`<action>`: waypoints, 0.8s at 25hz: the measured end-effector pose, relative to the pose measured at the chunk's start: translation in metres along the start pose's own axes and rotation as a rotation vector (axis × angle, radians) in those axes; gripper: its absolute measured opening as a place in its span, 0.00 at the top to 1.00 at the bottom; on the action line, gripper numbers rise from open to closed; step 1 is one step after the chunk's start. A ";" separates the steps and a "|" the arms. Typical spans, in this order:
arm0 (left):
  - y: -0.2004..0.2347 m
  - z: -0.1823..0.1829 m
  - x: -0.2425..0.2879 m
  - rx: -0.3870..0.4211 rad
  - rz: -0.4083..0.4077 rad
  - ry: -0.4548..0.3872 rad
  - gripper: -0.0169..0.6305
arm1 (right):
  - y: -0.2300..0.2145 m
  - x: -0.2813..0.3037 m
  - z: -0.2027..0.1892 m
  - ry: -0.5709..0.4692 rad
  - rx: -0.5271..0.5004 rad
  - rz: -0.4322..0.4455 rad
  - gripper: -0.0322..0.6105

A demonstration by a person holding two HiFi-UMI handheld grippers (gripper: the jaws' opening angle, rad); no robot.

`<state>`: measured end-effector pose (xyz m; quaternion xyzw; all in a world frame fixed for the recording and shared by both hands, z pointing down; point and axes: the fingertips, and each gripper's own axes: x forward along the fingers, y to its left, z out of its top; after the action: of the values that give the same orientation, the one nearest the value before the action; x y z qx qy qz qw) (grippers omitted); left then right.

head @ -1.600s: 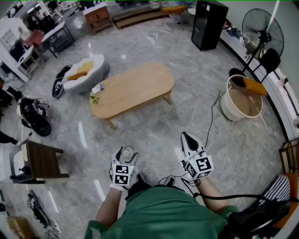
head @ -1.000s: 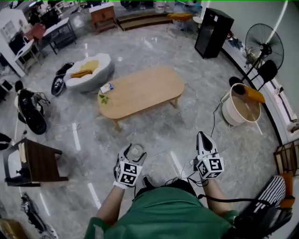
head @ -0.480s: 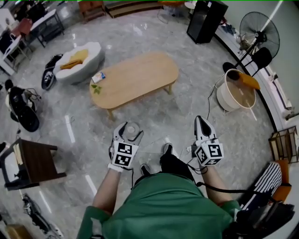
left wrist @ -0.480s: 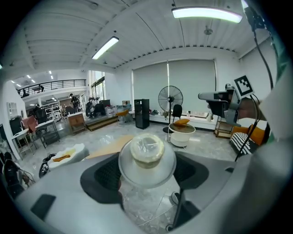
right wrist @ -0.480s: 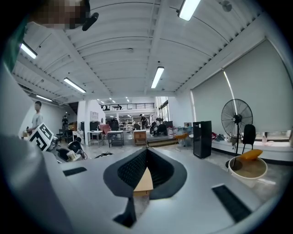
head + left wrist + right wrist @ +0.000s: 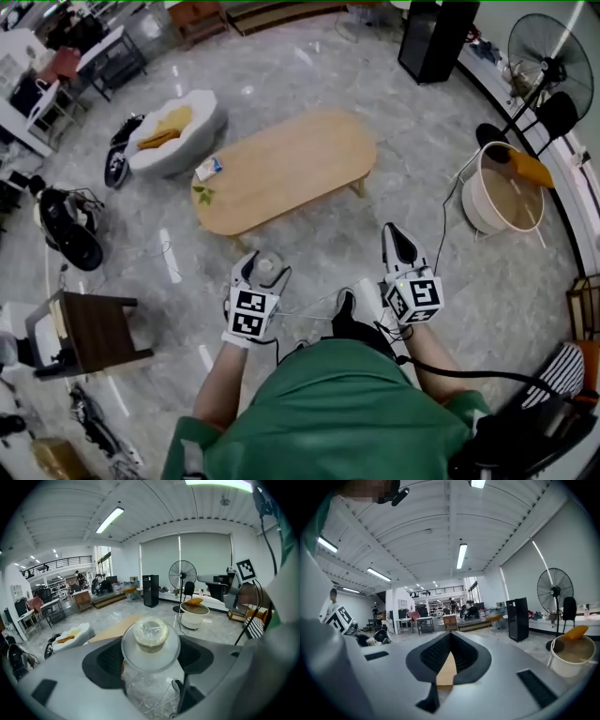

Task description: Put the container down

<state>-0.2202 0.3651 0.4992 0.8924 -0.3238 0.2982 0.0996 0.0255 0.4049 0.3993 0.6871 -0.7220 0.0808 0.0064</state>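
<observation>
My left gripper [image 6: 262,269] is shut on a clear plastic container [image 6: 267,265] with a round lid. In the left gripper view the container [image 6: 150,641] fills the gap between the dark pads, something pale showing inside it. I hold it in the air above the marble floor, short of the near edge of the oval wooden table [image 6: 291,169]. My right gripper [image 6: 395,236] is at the same height to the right, shut with nothing in it. In the right gripper view its pads [image 6: 433,654] meet at the tips, and the table [image 6: 447,671] shows through the gap below.
A small box [image 6: 208,169] and a green leaf lie at the table's left end. A white tub [image 6: 506,192] stands on the floor to the right, a fan [image 6: 544,52] and black cabinet [image 6: 436,37] beyond. A white seat [image 6: 173,136] and a dark stool [image 6: 94,328] are at the left. Cables trail by my feet.
The person has walked towards the table, which now lies closer to both grippers. The left gripper still holds the container and the right stays shut.
</observation>
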 end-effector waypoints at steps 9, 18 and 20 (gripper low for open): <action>-0.004 0.085 0.073 -0.002 0.075 0.004 0.45 | -0.095 0.072 0.033 -0.029 0.009 0.072 0.92; 0.006 0.124 0.133 0.021 0.072 0.028 0.45 | -0.149 0.114 0.036 -0.028 0.027 0.055 0.92; 0.011 0.129 0.148 0.022 0.057 0.031 0.45 | -0.157 0.123 0.033 -0.017 0.027 0.043 0.92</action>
<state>-0.0763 0.2322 0.4843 0.8791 -0.3443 0.3182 0.0862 0.1783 0.2723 0.3987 0.6721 -0.7356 0.0846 -0.0107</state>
